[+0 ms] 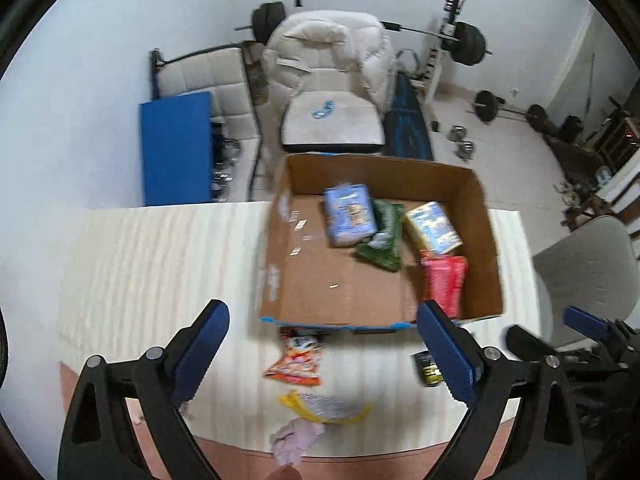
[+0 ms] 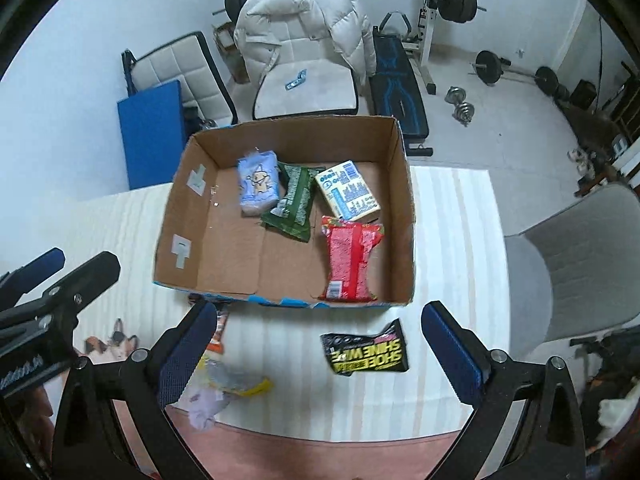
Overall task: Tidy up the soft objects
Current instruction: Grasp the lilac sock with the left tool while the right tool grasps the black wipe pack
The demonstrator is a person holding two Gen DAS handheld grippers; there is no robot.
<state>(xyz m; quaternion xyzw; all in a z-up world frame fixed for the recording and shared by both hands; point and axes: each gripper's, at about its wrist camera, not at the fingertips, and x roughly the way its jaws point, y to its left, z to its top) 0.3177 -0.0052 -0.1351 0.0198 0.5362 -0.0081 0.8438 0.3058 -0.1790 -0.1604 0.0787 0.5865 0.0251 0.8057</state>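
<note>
Four packs boxed: pale blue (image 2: 258, 186), dark green (image 2: 294, 202), yellow-and-white (image 2: 347, 195), red (image 2: 350, 258), all inside our open brown cardboard box (image 2: 404, 184).
Loose on striped white tabletop (image 2: 452, 240): black shoe-wipe sachet (image 2: 366, 350), orange snack pouch (image 1: 296, 362), yellow-edged clear bag (image 1: 324, 406), lilac cloth (image 1: 294, 438).
Left gripper (image 1: 322, 346): jaws wide, empty.
Right gripper (image 2: 318, 350): jaws wide, empty, over sachet.
Risk: we judge the flat sachet may slip; cloth at the table edge may fall.
</note>
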